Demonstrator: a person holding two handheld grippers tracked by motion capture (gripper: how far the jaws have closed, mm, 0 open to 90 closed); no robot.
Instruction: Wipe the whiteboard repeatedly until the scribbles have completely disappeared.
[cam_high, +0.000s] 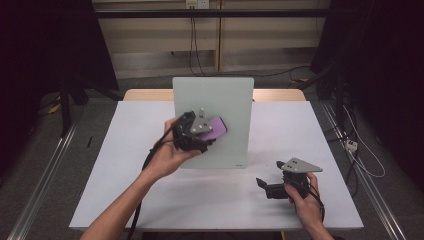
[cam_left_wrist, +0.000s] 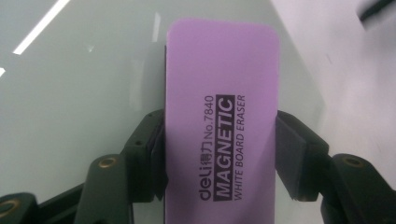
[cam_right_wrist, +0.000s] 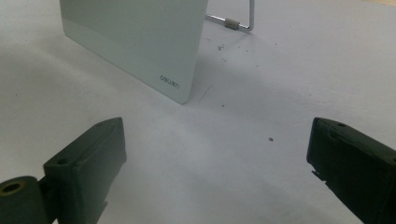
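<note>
left gripper (cam_high: 212, 131): clamped across eraser (cam_left_wrist: 219, 121) | eraser: against board (cam_high: 212, 90) face, long axis pointing away along jaws | right gripper (cam_high: 264, 186): jaws wide apart, empty, resting on table (cam_high: 125, 165), farther from board

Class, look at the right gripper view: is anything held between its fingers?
No. The right gripper has its fingers wide apart over bare white table.

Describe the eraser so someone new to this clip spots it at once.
Find the pale glass board standing mid-table. Against its face, the left gripper clamps the eraser. It is the one purple thing, a rounded block printed "MAGNETIC WHITE BOARD ERASER".
</note>
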